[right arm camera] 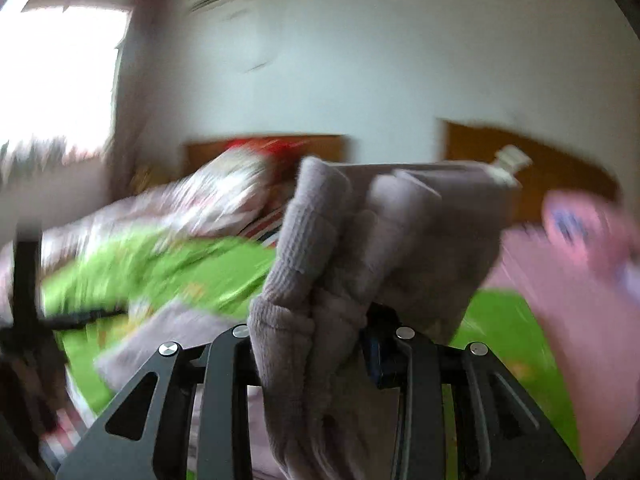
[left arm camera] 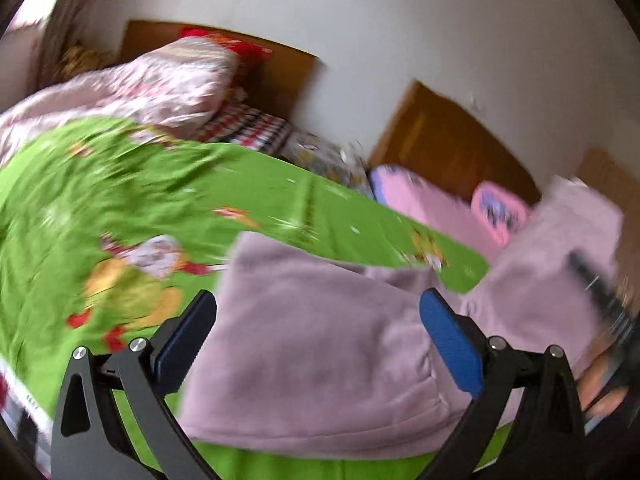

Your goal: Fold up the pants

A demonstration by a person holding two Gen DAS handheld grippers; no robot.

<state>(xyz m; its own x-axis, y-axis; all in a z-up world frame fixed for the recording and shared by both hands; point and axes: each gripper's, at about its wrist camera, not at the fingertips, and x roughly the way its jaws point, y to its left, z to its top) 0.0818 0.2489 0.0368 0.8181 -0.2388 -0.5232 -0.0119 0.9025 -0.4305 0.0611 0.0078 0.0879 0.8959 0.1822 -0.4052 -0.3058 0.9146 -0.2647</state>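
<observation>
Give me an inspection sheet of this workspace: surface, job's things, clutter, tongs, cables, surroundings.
Surface: bed under a green cartoon-print sheet.
Job's things: mauve fleece pants lying on the sheet, one end lifted.
Clutter: pink floral quilt, checked pillow, pink clothes.
Tongs: left tongs open over the pants; right tongs shut on bunched pants fabric.
Cables: nothing seen.
Surroundings: white wall, wooden headboard, bright window; views motion-blurred.

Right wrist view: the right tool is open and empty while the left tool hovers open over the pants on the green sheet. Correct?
Not quite. The right wrist view shows the right tool shut on the pants. The left tool is open over them on the green sheet.
</observation>
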